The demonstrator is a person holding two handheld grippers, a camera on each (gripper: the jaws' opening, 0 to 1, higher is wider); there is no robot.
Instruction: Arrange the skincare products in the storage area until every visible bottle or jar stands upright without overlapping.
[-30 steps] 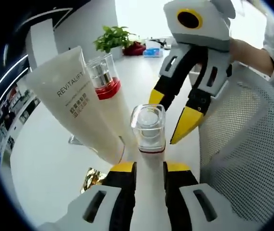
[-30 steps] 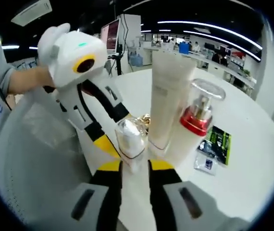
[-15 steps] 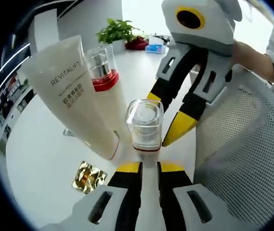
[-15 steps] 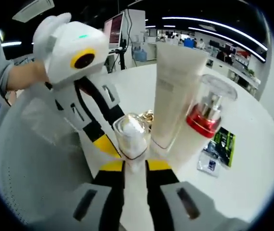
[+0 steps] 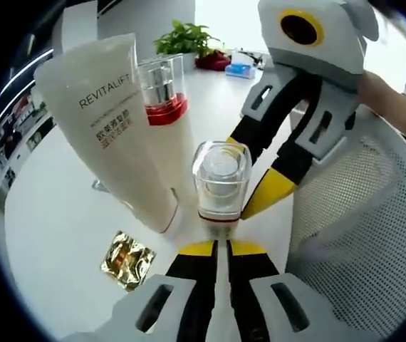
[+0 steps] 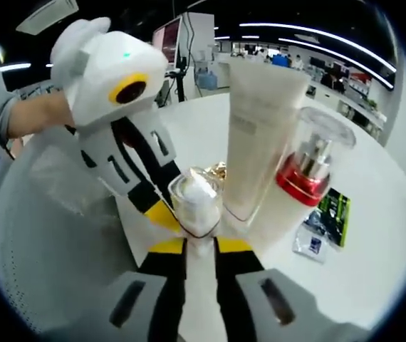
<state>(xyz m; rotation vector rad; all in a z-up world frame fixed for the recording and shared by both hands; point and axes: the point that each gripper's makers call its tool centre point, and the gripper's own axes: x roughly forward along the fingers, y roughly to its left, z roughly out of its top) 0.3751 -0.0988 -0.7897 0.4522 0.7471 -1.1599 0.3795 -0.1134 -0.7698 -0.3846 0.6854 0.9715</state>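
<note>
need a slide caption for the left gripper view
Left gripper and right gripper flank a clear-capped bottle, beside a Revitalift tube and red-collared pump bottle.

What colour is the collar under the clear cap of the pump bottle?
Red; the pump bottle collar shows best in the right gripper view.
</note>
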